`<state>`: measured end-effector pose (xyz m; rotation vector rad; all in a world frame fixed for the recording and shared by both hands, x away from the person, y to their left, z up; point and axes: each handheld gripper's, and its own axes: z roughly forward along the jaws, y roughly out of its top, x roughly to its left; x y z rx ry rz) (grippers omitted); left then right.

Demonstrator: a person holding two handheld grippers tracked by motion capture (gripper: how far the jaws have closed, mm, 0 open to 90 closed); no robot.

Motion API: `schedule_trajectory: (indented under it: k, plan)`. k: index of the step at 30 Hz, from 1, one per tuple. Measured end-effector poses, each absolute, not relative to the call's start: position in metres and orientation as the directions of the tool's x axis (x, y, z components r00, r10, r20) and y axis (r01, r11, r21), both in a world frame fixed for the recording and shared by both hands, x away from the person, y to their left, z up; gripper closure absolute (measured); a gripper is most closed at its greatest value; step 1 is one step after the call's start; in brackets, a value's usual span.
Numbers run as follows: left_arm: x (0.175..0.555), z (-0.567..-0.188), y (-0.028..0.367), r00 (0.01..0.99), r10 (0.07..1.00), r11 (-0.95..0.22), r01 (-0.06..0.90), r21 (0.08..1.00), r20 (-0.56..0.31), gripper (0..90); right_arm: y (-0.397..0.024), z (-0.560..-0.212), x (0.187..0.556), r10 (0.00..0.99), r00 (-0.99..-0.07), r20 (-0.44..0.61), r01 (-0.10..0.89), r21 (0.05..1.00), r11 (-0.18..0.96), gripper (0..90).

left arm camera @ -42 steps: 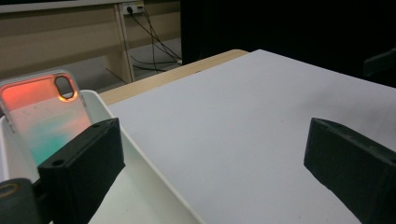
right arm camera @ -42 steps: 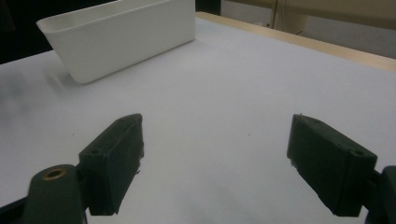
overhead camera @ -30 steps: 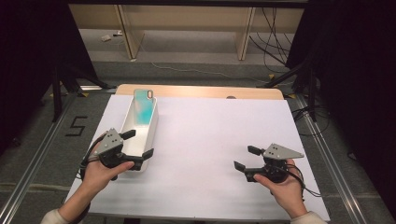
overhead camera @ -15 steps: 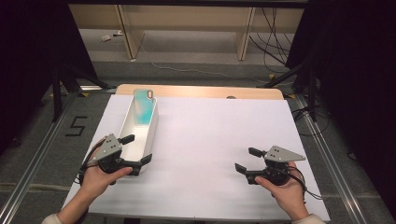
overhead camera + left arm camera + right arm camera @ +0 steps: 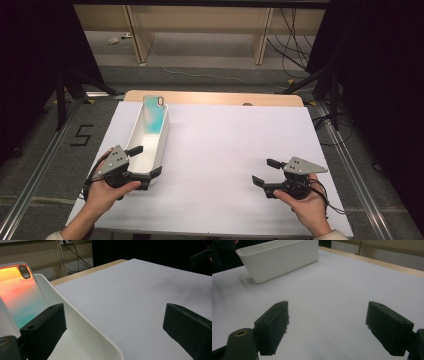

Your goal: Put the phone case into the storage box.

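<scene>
at left of the high view, the left gripper (image 5: 142,162) spreads its fingers astride the glossy white oblong bin's (image 5: 159,145) wall, the iridescent phone case (image 5: 154,118) half hidden inside; the right gripper (image 5: 264,172) gapes over the matte counter (image 5: 225,145).

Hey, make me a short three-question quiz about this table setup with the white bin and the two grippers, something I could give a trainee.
1. True or false: the left gripper has its jaws spread on either side of the near end wall of the white bin.
2. What leans inside the bin, at its far end? A) a spoon B) a phone case C) a cup
3. Fill in: the right gripper is open over the bare white ______.

Key
1. True: in the left gripper view one jaw is inside the bin, the other outside.
2. B
3. table
</scene>
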<state>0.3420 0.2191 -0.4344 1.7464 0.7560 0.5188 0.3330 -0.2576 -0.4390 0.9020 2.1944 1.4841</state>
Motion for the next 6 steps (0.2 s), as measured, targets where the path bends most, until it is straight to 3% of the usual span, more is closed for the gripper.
schedule_trajectory:
  k: [6]
  plan:
    - [0.3406,-0.4345,0.2172,0.702,0.712,-0.188,0.223,0.956,-0.024,4.0,-0.2584,-0.4383,0.3331,0.670,-0.740,0.059,0.314,0.911,0.267,19.7]
